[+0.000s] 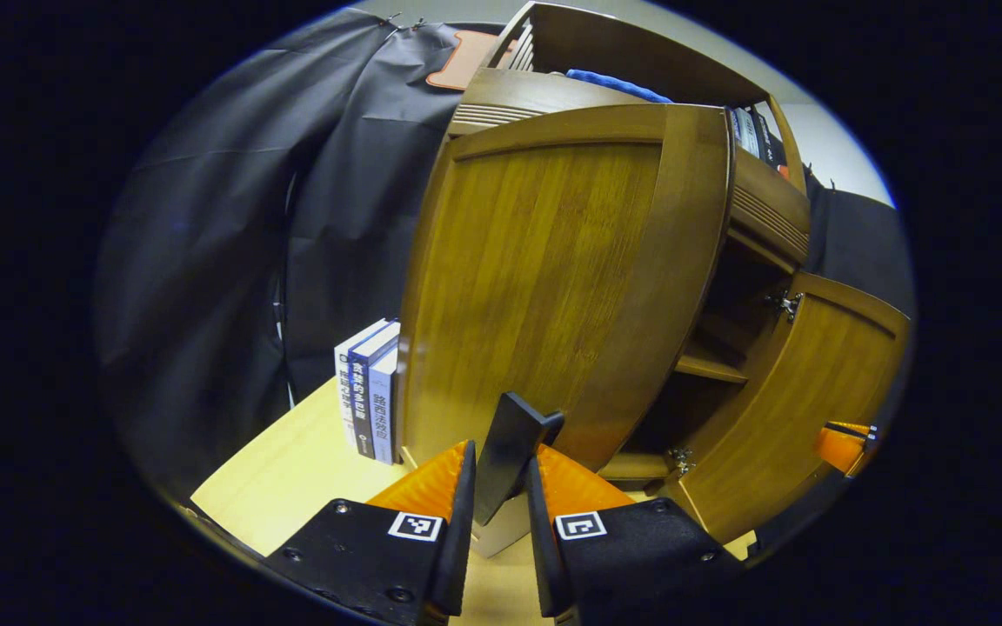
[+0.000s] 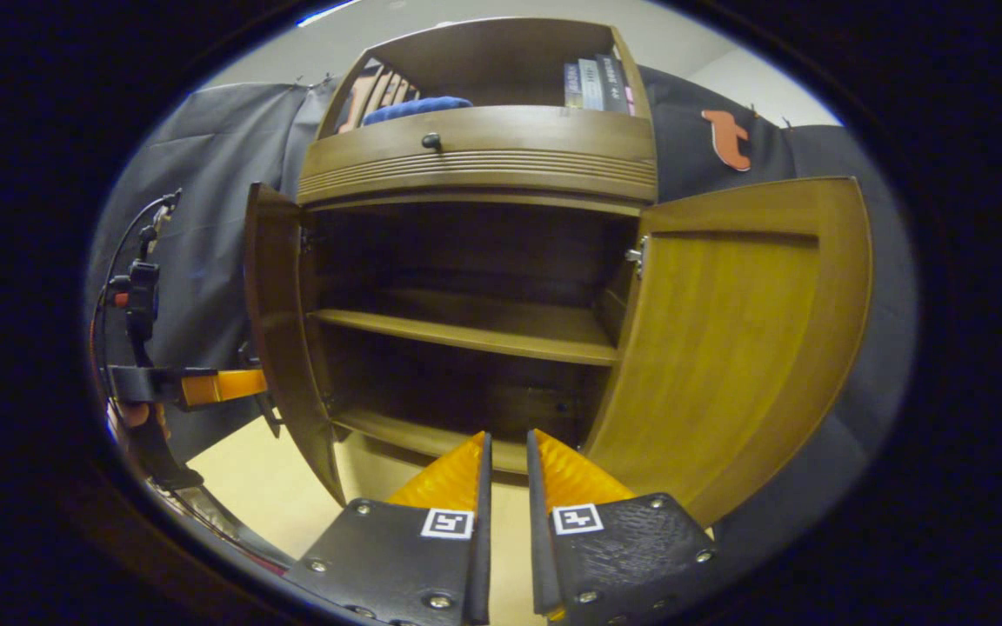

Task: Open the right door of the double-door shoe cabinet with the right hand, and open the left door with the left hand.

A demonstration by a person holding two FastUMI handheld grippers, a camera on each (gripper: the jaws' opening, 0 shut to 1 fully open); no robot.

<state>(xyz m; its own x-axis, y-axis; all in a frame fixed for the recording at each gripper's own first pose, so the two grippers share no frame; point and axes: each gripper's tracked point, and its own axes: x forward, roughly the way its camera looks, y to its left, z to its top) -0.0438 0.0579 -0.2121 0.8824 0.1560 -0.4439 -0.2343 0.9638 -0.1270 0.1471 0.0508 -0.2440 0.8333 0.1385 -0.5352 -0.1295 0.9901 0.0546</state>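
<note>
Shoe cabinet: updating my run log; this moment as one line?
left door open | right door open | left claw shut on handle | right claw shut, empty

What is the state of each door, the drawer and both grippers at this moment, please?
Left wooden cabinet door: swung open, its black handle between the left gripper's fingers.
Right wooden cabinet door: swung wide open.
Wooden drawer with small dark knob: closed.
Left gripper: shut on the handle.
Right gripper: nearly shut, holding nothing.
</note>
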